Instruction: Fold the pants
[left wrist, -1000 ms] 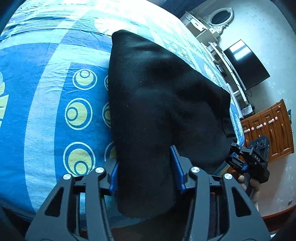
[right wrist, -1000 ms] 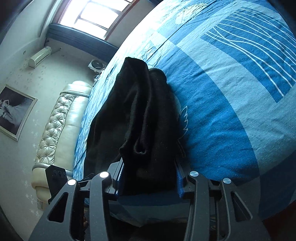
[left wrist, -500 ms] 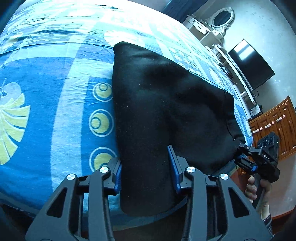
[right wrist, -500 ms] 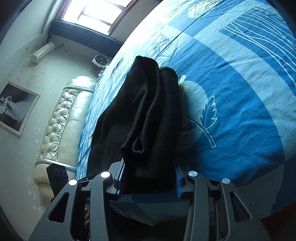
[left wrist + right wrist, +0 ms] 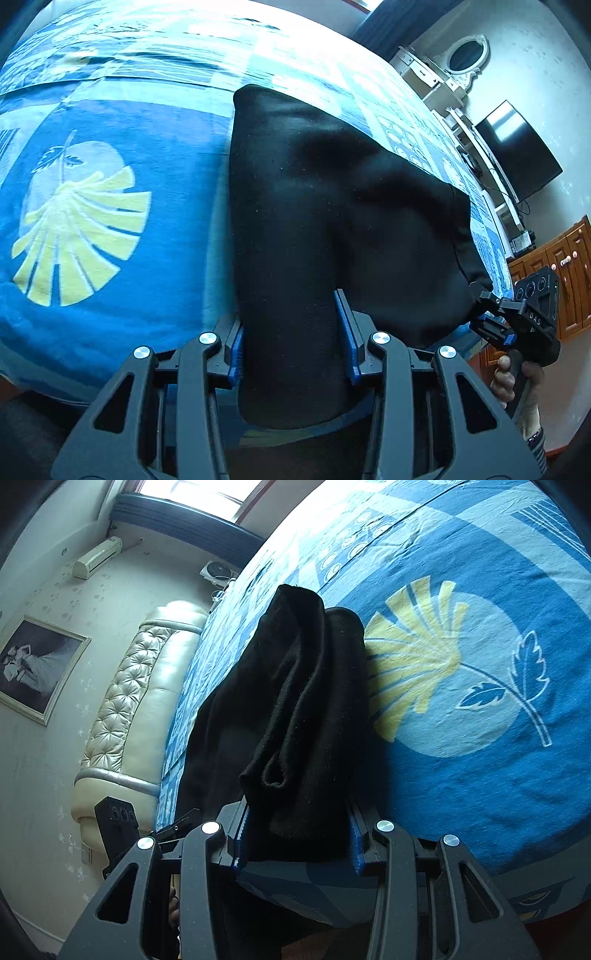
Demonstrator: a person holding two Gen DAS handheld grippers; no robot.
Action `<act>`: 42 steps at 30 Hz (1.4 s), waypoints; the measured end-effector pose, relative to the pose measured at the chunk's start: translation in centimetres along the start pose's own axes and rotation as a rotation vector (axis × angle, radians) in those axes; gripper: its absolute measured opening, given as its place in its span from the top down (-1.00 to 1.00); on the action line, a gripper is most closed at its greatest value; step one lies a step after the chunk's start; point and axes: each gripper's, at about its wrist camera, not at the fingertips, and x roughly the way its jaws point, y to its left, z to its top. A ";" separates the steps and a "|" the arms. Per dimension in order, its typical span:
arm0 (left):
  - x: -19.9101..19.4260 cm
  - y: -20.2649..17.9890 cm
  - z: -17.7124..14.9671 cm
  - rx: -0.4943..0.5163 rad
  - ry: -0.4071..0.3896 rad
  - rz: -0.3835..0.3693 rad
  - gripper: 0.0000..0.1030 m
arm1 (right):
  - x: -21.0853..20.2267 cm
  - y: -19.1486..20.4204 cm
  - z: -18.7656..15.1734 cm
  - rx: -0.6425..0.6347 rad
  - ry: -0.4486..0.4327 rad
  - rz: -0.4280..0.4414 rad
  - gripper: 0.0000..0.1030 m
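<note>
black pants [image 5: 332, 229] lie on the blue patterned bedspread [image 5: 110, 258] — we grip one end with the left gripper [image 5: 293, 350], fingers clamped on a thick fold, and the other with the right gripper [image 5: 295, 834], likewise clamped.

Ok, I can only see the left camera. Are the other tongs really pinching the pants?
Observer: Yes. The right camera shows the right tongs shut on a bunched end of the black pants.
Child: Is it just one layer?
Observer: No, several layers, with an open hem looping just above the tongs.
Child: What's over on that side of the bed?
Observer: A padded cream headboard, to the left of the pants.
</note>
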 end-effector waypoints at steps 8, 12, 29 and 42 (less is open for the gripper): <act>0.0 0.8 0.0 0.024 0.000 -0.038 -0.03 | 0.0 -1.1 0.0 0.067 0.002 0.000 -0.22; -0.4 1.5 0.3 0.018 -0.020 -0.055 -0.33 | -0.6 -1.5 0.1 0.062 0.001 0.020 -0.30; 2.8 1.7 3.3 0.053 0.019 -0.097 -0.10 | 3.3 0.0 3.3 -0.059 0.052 -0.014 -0.02; 1.6 2.2 3.3 0.037 -0.025 -0.067 0.23 | 3.9 1.8 2.6 -0.045 0.027 -0.012 0.15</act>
